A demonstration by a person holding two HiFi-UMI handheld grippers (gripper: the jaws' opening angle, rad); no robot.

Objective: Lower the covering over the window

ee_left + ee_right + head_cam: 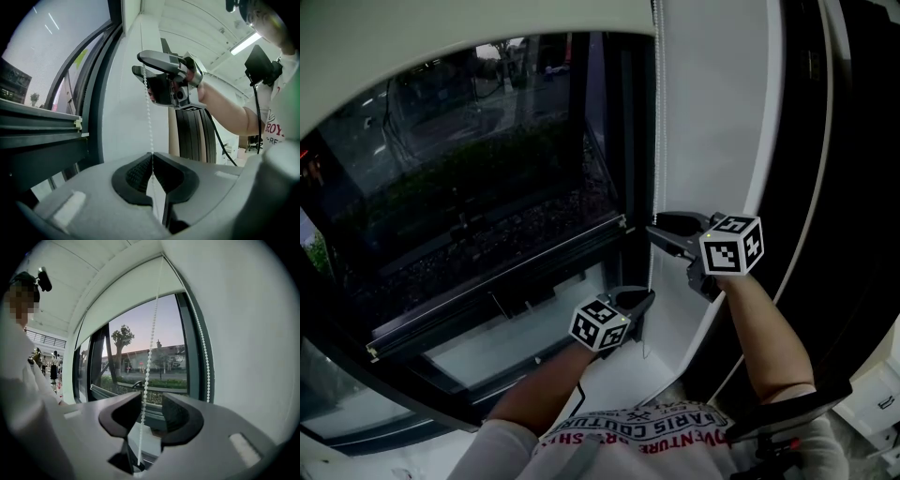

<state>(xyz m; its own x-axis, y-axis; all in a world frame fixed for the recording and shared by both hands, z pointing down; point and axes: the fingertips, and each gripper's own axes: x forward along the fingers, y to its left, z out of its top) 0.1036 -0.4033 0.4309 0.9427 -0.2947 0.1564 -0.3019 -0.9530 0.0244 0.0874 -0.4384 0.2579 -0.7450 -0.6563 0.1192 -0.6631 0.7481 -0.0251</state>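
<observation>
A white roller blind point(441, 28) is rolled down only over the top of the dark window point(469, 169). Its white bead chain point(657, 112) hangs along the window's right edge. My left gripper point(645, 298) is the lower one and is shut on the chain point(148, 112), which runs into its closed tips point(152, 155). My right gripper point(654, 228) is higher up and shows in the left gripper view point(139, 64). Its jaws point(151, 401) stand apart, and the chain point(150, 348) passes between them without being pressed. The chain's other strand point(201, 348) hangs by the wall.
A white wall panel point(712, 112) rises just right of the chain, with a black ribbed column point(806, 141) beyond it. The horizontal window bar point(497, 281) crosses below left. Both of the person's forearms reach up from the bottom of the head view.
</observation>
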